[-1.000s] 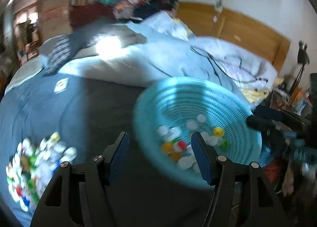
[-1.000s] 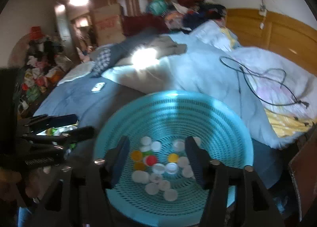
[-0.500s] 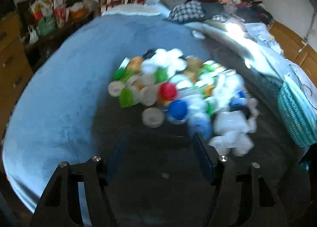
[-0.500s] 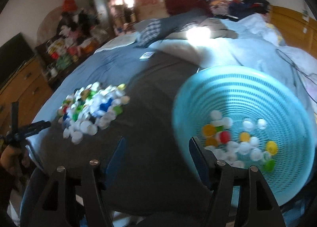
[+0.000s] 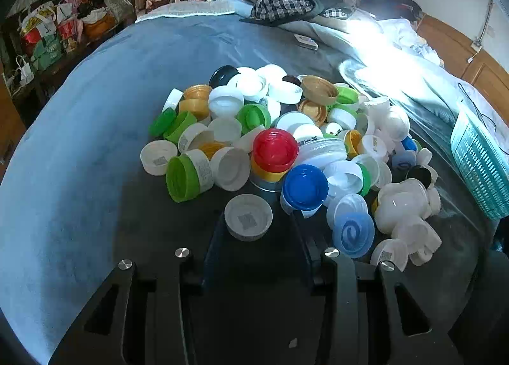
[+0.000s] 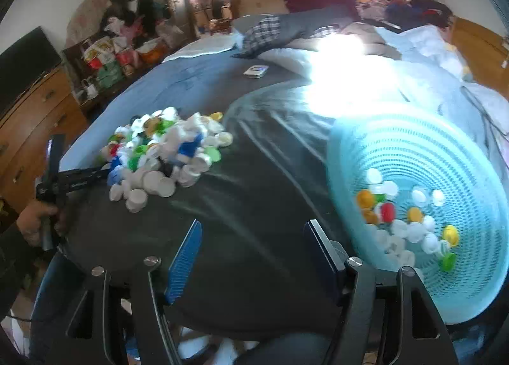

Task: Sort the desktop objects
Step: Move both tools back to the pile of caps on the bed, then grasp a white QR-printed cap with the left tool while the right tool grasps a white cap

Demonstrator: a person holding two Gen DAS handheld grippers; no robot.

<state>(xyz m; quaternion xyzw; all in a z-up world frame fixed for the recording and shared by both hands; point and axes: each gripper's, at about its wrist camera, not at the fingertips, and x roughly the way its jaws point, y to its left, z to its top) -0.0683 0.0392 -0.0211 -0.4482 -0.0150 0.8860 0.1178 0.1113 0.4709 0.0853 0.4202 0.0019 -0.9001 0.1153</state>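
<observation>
A heap of bottle caps (image 5: 286, 148) in white, green, yellow, red and blue lies on the dark cloth on the bed; it also shows in the right wrist view (image 6: 159, 155). My left gripper (image 5: 254, 228) is open, low at the heap's near edge, with a white cap (image 5: 248, 217) between its fingertips, apart from both. A teal basket (image 6: 461, 285) holds several caps (image 6: 404, 218); its wall shows at the right of the left wrist view (image 5: 477, 158). My right gripper (image 6: 254, 234) is open and empty above the dark cloth, between heap and basket.
The bed carries a blue blanket (image 5: 95, 110), a white quilt (image 6: 397, 78), a plaid cloth (image 5: 283, 2) and a small white device (image 6: 256, 71). A wooden dresser (image 6: 31, 116) and piled bags (image 6: 121, 56) stand at the left. A wooden headboard (image 5: 461, 56) runs along the right.
My left gripper swung from the basket to the heap and came down close to it. My right gripper turned left, so the basket slid to the right of its view.
</observation>
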